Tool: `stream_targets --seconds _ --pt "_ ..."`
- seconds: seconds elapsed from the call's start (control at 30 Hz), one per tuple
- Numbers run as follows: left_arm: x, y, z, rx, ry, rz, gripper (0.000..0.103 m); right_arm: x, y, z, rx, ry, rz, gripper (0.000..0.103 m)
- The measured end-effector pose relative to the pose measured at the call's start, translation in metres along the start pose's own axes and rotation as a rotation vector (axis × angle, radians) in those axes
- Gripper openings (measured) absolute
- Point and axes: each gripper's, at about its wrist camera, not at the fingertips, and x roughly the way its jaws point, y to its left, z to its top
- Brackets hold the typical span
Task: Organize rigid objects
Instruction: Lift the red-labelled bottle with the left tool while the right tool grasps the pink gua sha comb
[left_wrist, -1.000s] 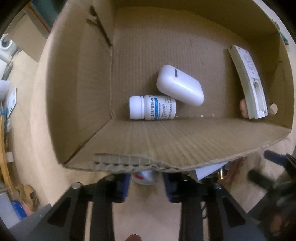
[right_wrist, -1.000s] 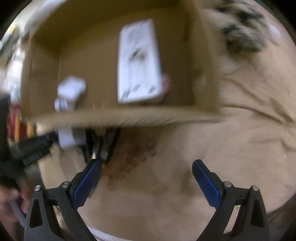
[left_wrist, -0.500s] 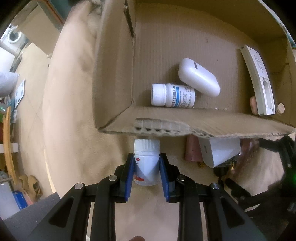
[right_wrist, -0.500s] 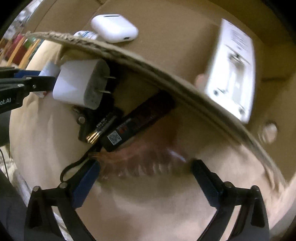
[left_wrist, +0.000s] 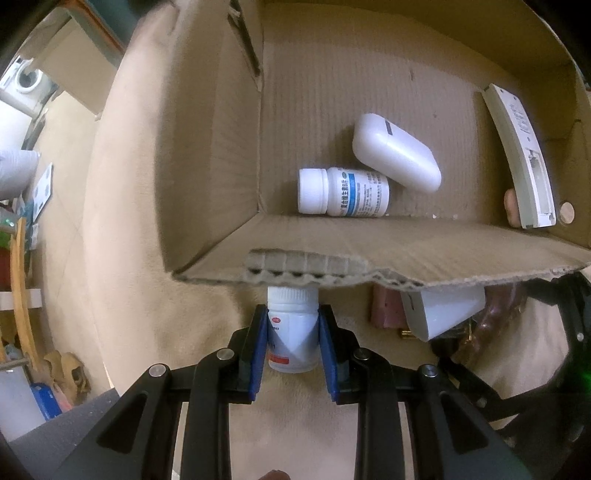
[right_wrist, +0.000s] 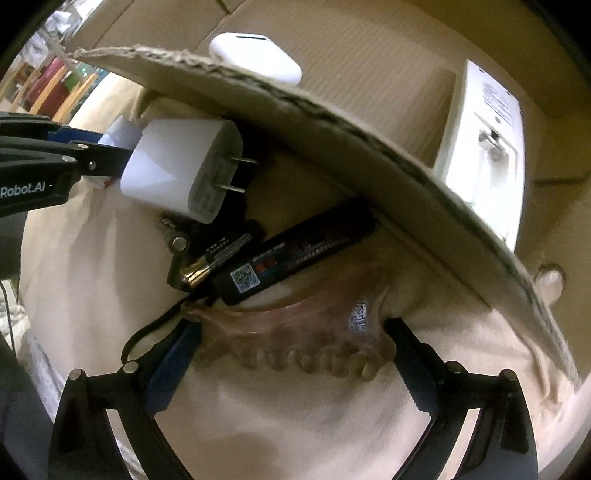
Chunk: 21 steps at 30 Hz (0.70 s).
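Observation:
My left gripper (left_wrist: 291, 334) is shut on a white pill bottle (left_wrist: 292, 328) with a red-marked label, held just below the near wall of the cardboard box (left_wrist: 369, 254). Inside the box lie a second white pill bottle (left_wrist: 343, 191), a white earbud case (left_wrist: 397, 158) and a white remote (left_wrist: 521, 158). My right gripper (right_wrist: 291, 354) is open, its jaws on either side of a translucent pink comb-like clip (right_wrist: 295, 336) lying on the beige cloth. A white plug charger (right_wrist: 181, 170), a black tube (right_wrist: 295, 254) and small batteries (right_wrist: 207, 264) lie by the box wall.
The box's near flap (right_wrist: 332, 129) overhangs the loose items. The left gripper's arm (right_wrist: 44, 166) shows at the left of the right wrist view. Beige cloth (left_wrist: 122, 221) covers the surface; shelves and clutter stand beyond its left edge.
My left gripper has drawn back from over the box and the held pill bottle has come into view. My right gripper dropped low toward the pink clip, which now sits between its jaws.

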Motion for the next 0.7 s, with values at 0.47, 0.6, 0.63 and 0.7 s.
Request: stream_targets --seconds 0.47,0.6,0.63,0.7 --pt "-0.045 0.017 -0.014 -0.028 -0.061 -0.005 0.024 -0.05 -0.009 -0.049 0.168 -0.087 0.043 0.103" --pt "-0.063 0.024 -0.024 -0.035 -0.082 -0.03 0.024 -0.077 -0.017 -0.061 0.234 -0.152 0.084 0.103" --pt "-0.067 0.025 -0.028 -0.038 -0.093 -0.024 0.024 -0.089 -0.026 -0.072 0.247 -0.173 0.091 0.103" --pt "-0.074 0.032 -0.034 -0.062 -0.112 -0.023 0.024 -0.103 -0.03 -0.081 0.271 -0.225 0.095 0.103"
